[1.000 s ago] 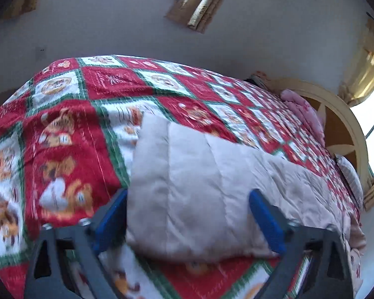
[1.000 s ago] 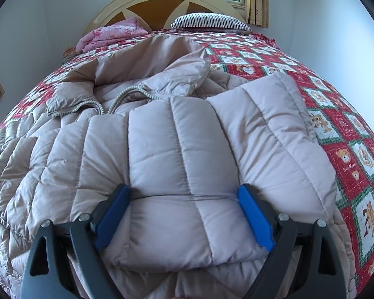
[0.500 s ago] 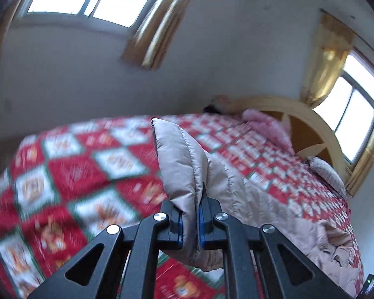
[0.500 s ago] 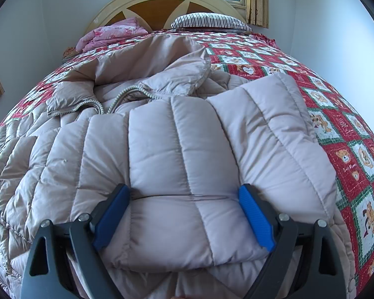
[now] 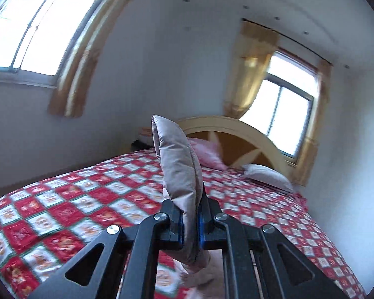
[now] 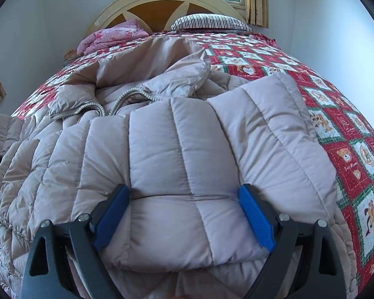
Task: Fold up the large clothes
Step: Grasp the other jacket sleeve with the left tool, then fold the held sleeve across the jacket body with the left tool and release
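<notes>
Left gripper [image 5: 189,220] clamps the puffer coat's sleeve [image 5: 179,164], raised above the bed [image 5: 92,199]; right gripper [image 6: 184,214] rests wide open on the folded coat [image 6: 167,154]. Carry yours across smoothly.

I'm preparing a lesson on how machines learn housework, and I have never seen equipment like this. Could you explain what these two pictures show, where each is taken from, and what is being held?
There is no robot here: a person holds a two-finger gripper in each hand, each with a wide-angle camera looking along its fingers. The left picture shows the left gripper shut on a beige sleeve of a puffer jacket, lifted above a bed with a red teddy-bear quilt. The right picture shows the right gripper, open, holding nothing, its blue pads resting either side of a folded part of the jacket. Near the headboard lie a striped pillow and a pink blanket.
</notes>
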The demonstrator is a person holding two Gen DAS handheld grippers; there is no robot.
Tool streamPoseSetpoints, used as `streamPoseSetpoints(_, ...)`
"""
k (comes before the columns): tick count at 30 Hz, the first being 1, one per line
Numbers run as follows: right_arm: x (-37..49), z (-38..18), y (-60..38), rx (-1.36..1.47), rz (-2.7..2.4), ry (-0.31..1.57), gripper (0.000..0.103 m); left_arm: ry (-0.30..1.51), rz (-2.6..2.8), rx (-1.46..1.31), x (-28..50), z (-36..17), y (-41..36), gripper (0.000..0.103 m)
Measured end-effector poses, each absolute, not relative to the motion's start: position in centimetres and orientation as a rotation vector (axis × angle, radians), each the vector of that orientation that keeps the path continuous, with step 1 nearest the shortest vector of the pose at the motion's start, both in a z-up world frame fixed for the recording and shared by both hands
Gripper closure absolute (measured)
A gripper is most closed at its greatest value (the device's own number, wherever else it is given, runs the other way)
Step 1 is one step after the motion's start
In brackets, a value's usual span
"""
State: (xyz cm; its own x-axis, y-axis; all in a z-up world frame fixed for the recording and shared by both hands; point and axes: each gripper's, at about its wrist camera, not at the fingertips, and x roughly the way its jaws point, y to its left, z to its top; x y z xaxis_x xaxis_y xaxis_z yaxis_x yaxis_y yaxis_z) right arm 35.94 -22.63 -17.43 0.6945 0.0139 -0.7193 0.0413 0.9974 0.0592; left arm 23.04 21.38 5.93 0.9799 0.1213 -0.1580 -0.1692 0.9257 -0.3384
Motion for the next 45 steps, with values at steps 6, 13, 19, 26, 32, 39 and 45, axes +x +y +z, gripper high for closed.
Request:
streamPoseSetpoints(6,35.8,-17.4,-22.8,0.087,-0.007,0.796,0.01,0.137,-0.016,-0.304,25.3,7.4,14.8,0.095)
streamPoseSetpoints(13,35.8,-17.3,-23.0,0.097,0.004,0.795,0.009,0.19,-0.159,-0.194,28.0,5.9,5.6,0.095)
streamPoseSetpoints(19,35.4,-17.2,-23.7,0.156,0.039,0.773,0.006,0.297,-0.232,-0.069,31.0,1.2,-2.7,0.095)
streamPoseSetpoints(26,35.4,-17.1,-23.9,0.178,0.053,0.769,0.005,0.43,-0.267,-0.048,34.2,-4.3,-7.5,0.095)
streamPoseSetpoints(32,35.2,-17.1,-25.1,0.264,0.08,0.742,0.005,0.516,-0.269,-0.016,35.8,-7.8,-10.2,0.094)
streamPoseSetpoints(39,35.1,-17.1,-25.5,0.284,0.086,0.738,0.005,0.504,-0.308,0.022,35.0,-6.4,-12.0,0.077)
streamPoseSetpoints(45,35.1,-17.1,-25.6,0.29,0.085,0.738,0.005,0.287,-0.258,0.075,31.0,-3.8,-10.1,0.005)
